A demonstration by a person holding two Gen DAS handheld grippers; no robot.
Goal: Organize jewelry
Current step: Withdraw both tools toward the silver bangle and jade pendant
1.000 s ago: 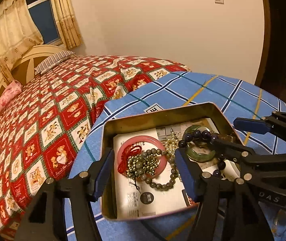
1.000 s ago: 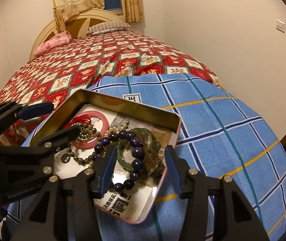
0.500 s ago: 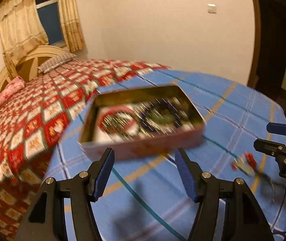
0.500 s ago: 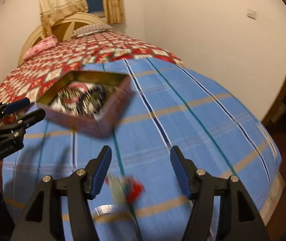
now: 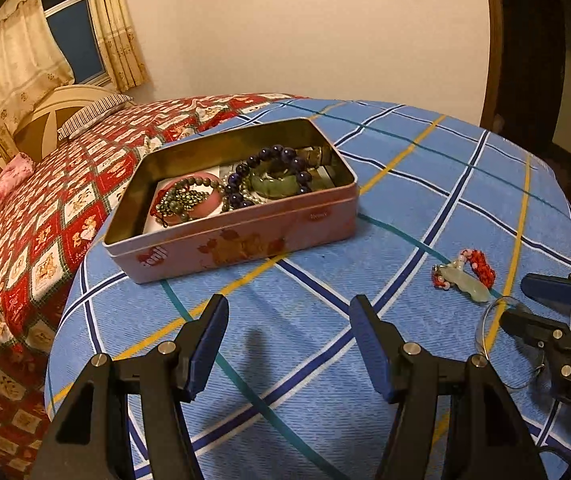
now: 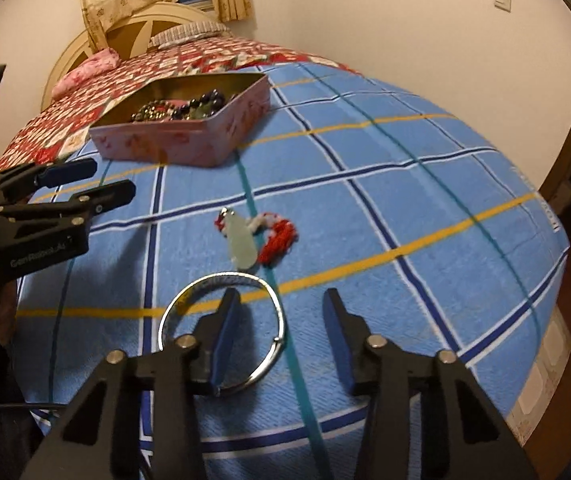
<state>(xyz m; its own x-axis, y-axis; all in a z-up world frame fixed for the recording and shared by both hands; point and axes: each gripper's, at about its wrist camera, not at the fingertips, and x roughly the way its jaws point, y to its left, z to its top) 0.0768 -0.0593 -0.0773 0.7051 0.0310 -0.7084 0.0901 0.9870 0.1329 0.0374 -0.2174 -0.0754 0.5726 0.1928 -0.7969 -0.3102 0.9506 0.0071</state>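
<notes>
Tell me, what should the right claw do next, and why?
Probably ease the right claw down and close it on the silver bangle's rim. Its jaws have just been closing, yet they are open and hold nothing. One finger is over the inside of the ring, the other outside it, so the rim lies between them. The bangle lies on the blue cloth, outside the tin.

Blk claw (image 5: 289,344), blue pads (image 5: 209,344)
</notes>
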